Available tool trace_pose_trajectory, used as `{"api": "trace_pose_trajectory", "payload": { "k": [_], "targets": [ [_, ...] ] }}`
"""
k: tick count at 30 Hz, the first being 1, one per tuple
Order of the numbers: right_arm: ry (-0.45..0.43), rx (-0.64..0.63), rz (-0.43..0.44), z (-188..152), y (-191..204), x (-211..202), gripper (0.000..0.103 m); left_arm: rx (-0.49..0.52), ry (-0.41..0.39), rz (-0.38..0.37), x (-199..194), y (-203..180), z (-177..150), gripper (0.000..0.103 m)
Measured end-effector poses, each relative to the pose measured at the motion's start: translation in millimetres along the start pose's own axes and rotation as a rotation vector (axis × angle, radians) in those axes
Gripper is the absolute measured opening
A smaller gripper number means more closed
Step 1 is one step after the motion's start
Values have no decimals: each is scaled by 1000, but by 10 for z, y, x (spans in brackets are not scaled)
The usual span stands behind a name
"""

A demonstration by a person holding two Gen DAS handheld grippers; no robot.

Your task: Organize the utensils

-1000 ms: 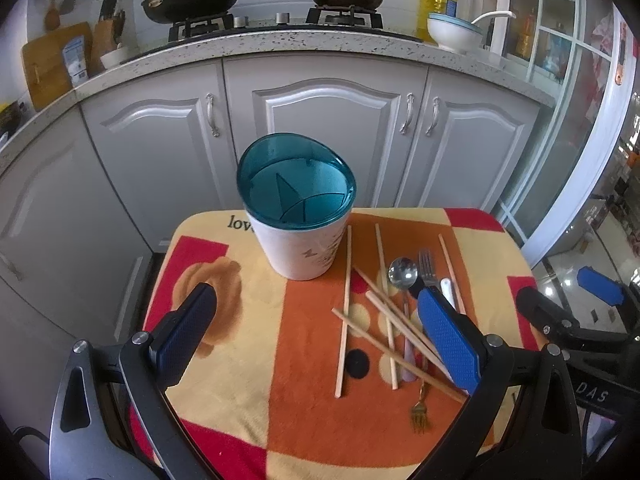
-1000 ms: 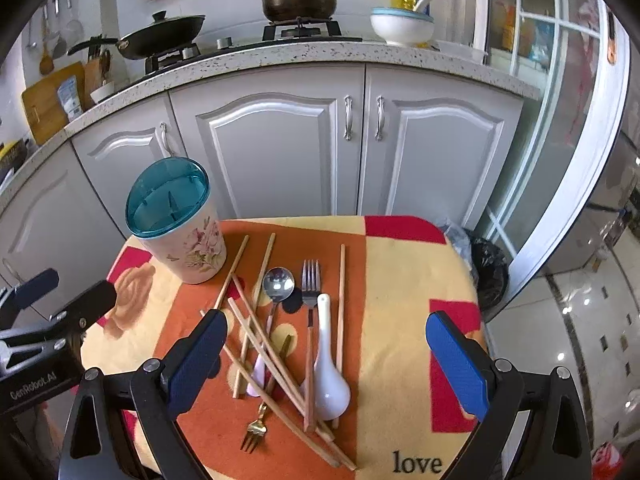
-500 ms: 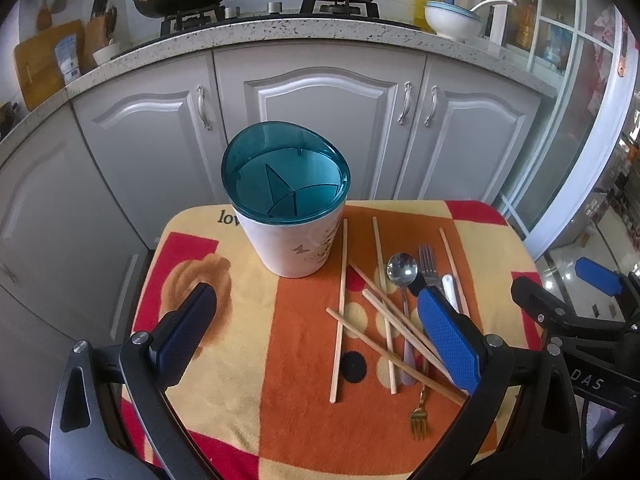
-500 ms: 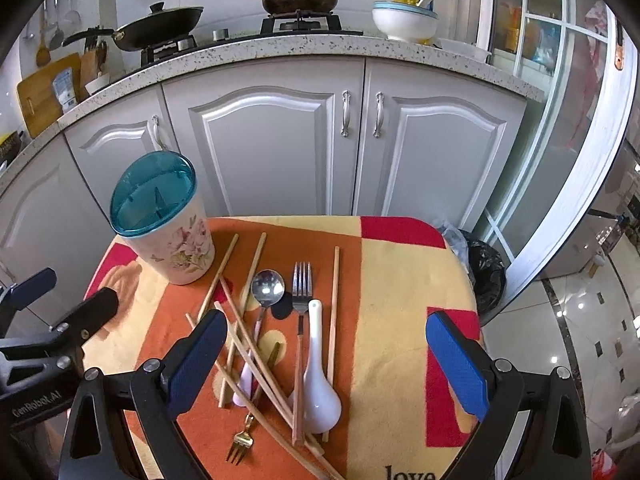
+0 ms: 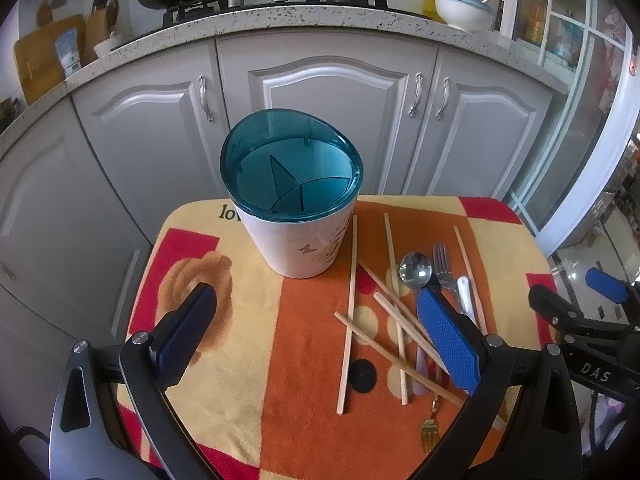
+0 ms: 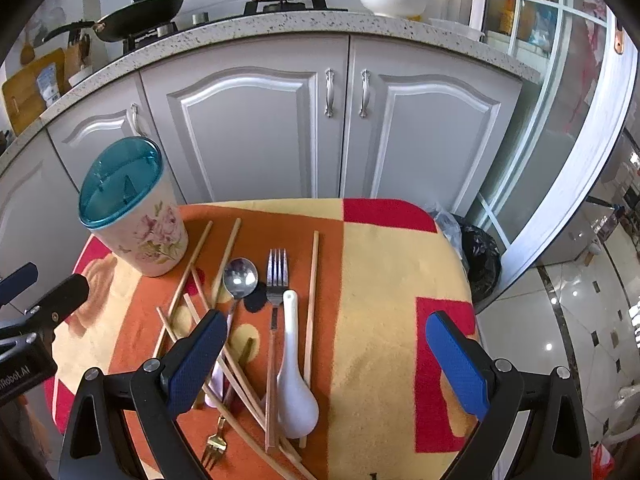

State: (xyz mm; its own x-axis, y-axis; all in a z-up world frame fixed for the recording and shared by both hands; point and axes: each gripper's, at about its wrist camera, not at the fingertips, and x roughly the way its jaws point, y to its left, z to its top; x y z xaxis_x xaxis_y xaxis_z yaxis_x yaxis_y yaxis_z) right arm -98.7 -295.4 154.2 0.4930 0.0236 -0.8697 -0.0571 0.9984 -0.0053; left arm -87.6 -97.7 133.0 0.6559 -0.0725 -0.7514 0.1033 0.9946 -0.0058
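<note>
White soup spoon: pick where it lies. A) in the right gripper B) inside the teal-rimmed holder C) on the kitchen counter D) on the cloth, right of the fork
D: the white soup spoon lies flat on the cloth, just right of the fork.

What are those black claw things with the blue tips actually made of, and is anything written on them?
Each is a hand-held gripper with a black, open-framed body, silver screws at its joints, and two flat blue fingertips with a dimpled, rubbery-looking surface. The left gripper and right gripper look like a matching pair. White lettering shows on both bodies but is only partly readable. No sleeve shows.
</note>
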Motion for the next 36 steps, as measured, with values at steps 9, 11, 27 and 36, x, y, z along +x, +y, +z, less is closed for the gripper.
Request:
{"api": "trace_pose_trajectory", "payload": {
  "k": [9,11,27,36],
  "targets": [
    [14,9,-9,1,-69,51,100,0,3,9,56,-18,18,101],
    [11,11,-7,12,-74,31,100,-5,-3,4,35,-21,23,101],
    [-37,13,3,88,-77,-189,100,-17,-60,-6,-211,-16,109,101],
    [-66,1,6,137,-45,-328,100,-9,-82,-3,-291,-26,105,101]
  ]
}}
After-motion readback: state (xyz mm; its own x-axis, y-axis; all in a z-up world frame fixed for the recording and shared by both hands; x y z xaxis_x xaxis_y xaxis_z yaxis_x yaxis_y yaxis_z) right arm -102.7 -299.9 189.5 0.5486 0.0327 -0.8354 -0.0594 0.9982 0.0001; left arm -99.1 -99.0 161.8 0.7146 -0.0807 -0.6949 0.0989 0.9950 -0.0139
